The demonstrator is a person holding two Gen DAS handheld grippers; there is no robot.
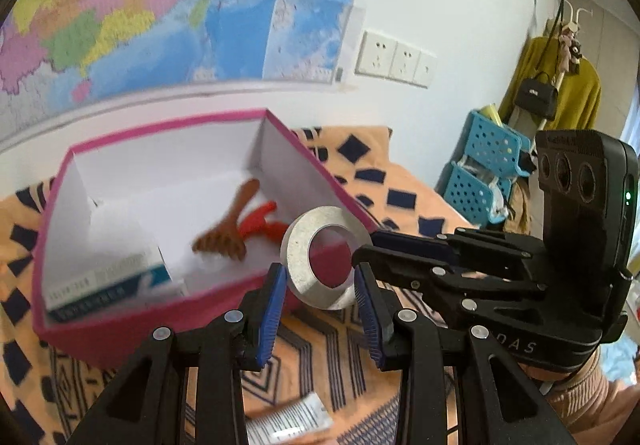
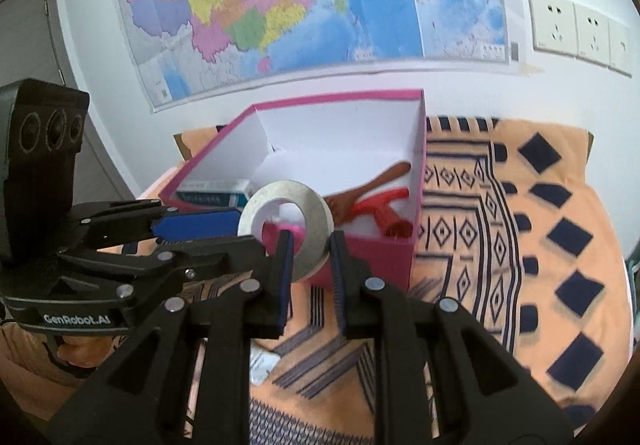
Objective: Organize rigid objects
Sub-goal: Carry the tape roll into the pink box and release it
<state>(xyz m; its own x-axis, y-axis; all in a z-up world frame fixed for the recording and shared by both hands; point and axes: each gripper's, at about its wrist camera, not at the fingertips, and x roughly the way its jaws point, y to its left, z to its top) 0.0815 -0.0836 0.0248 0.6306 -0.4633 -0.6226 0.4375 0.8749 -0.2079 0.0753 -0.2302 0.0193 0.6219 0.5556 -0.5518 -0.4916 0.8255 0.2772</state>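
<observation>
Left tool and right tool both clamp one metal ring, raised above the patterned worktop. Behind it stands the pink box, holding a wooden fork and a red piece.

Ring before box; comb inside

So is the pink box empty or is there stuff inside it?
Not empty. The open pink box holds a wooden fork-like scraper, a red plastic tool and a small blue-and-white carton.
</observation>
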